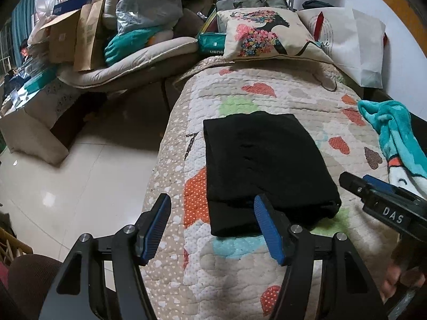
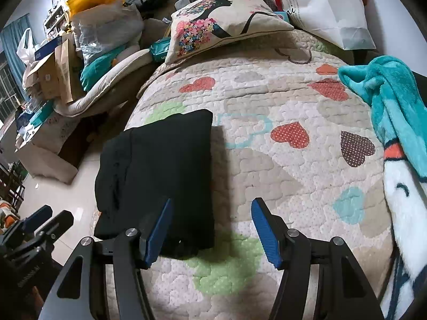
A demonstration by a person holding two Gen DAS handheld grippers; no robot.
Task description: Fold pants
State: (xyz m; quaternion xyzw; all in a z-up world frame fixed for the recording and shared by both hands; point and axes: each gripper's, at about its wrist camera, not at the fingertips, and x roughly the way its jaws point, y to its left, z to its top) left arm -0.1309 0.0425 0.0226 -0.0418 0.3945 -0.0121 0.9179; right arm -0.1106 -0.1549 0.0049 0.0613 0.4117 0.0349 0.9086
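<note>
The black pants (image 1: 264, 168) lie folded into a compact rectangle on the heart-patterned quilt (image 1: 267, 98), near its left edge. They also show in the right wrist view (image 2: 160, 176). My left gripper (image 1: 212, 210) is open and empty, just short of the pants' near edge, its right finger over the near corner. My right gripper (image 2: 212, 213) is open and empty, above the quilt at the pants' near right corner. The right gripper's fingers show at the right of the left wrist view (image 1: 373, 194). The left gripper shows at the lower left of the right wrist view (image 2: 40, 226).
A teal and white fleece blanket (image 2: 395, 122) lies along the quilt's right side. A printed cushion (image 1: 267, 34) and a white paper bag (image 1: 355, 37) sit at the far end. The floor (image 1: 80, 165) drops off left of the quilt, with boxes and bags (image 1: 88, 34) piled beyond.
</note>
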